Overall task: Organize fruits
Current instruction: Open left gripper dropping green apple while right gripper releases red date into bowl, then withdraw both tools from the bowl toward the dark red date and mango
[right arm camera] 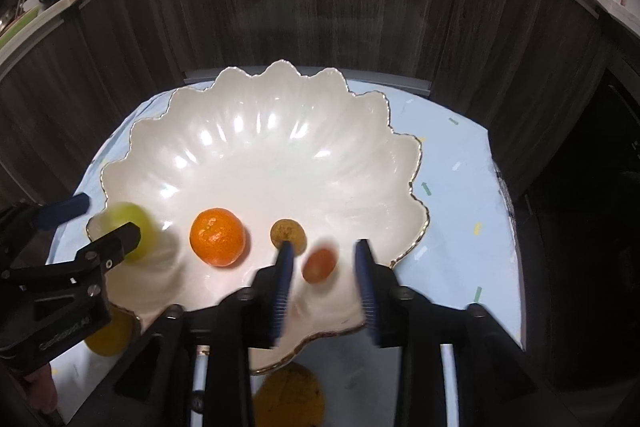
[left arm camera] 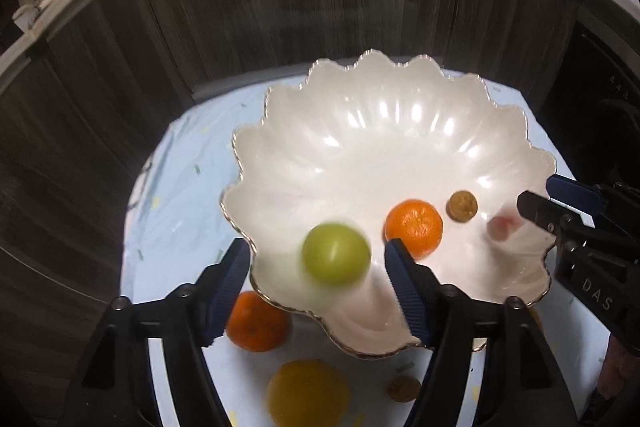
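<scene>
Left gripper (left arm camera: pixel 316 267): jaws apart, blurred green fruit (left arm camera: pixel 335 253) loose between, lower centre.
Right gripper (right arm camera: pixel 325 261): jaws apart around blurred red fruit (right arm camera: pixel 319 265).
Bowl (left arm camera: pixel 360 99): holds tangerine (left arm camera: pixel 414 227).

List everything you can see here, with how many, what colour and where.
bowl: 1, white, scalloped gold rim, on the tablecloth
tablecloth: 1, pale blue
tangerines: 2, orange; one in the bowl, one outside by its near rim
green fruit: 1, blurred, in the bowl between the left gripper's fingers
small red fruit: 1, blurred, in the bowl between the right gripper's fingers
small brown fruits: 2; one in the bowl, one outside
yellow fruit: 1, nearest the camera
left gripper: open
right gripper: open
</scene>
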The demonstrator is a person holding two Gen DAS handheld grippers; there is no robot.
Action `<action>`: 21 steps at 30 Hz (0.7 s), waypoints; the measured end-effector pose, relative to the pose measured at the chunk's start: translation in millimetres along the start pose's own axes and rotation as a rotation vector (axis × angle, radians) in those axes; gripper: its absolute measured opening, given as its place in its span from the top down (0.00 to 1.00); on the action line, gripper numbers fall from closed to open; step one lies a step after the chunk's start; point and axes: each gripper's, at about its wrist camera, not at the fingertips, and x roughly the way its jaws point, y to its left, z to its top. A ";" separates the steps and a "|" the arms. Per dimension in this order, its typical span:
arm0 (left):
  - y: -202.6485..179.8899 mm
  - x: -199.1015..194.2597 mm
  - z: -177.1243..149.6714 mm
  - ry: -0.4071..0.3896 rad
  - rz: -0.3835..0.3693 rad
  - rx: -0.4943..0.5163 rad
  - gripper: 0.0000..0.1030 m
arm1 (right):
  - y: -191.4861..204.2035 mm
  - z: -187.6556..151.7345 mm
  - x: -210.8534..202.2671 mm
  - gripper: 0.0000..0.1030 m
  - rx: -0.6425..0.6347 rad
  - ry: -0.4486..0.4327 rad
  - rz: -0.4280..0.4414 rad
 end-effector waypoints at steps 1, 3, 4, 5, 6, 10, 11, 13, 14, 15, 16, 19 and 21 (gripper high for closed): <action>0.4 -1.5 0.7 -0.004 0.000 0.000 0.29 | -0.7 0.3 -1.2 0.57 0.002 -0.004 -0.002; 1.3 -5.0 2.3 -0.011 -0.001 -0.002 0.27 | -2.3 0.9 -4.7 0.50 0.012 -0.013 -0.006; 1.4 -7.0 2.9 -0.015 0.000 -0.001 0.25 | -3.0 1.5 -6.2 0.45 0.016 -0.018 -0.008; 1.6 -8.1 3.8 -0.018 0.000 -0.002 0.23 | -3.2 1.9 -7.8 0.39 0.019 -0.025 -0.010; 1.8 -9.4 4.2 -0.021 0.002 -0.003 0.19 | -3.5 2.2 -10.1 0.36 0.022 -0.033 -0.015; 4.0 -16.1 4.3 -0.034 0.004 -0.011 0.11 | -3.4 4.1 -17.1 0.30 0.021 -0.049 -0.028; 4.5 -17.7 4.5 -0.036 0.005 -0.011 0.11 | -3.4 4.4 -18.6 0.30 0.019 -0.048 -0.030; 5.5 -21.1 4.5 -0.041 0.007 -0.010 0.09 | -3.5 5.2 -21.7 0.30 0.017 -0.052 -0.032; 5.9 -22.7 4.4 -0.043 0.008 -0.010 0.09 | -2.5 5.7 -24.1 0.30 0.017 -0.056 -0.036; 6.3 -24.6 4.0 -0.045 0.008 -0.011 0.09 | -2.3 5.8 -26.0 0.30 0.017 -0.060 -0.039; 7.0 -26.4 3.7 -0.046 0.007 -0.012 0.09 | -1.9 6.1 -28.1 0.30 0.018 -0.063 -0.041; 8.5 -33.3 2.7 -0.053 0.007 -0.012 0.08 | 0.7 6.1 -34.8 0.27 0.015 -0.075 -0.045; 9.8 -37.4 1.4 -0.058 0.007 -0.015 0.08 | 2.4 5.5 -40.2 0.27 0.018 -0.077 -0.059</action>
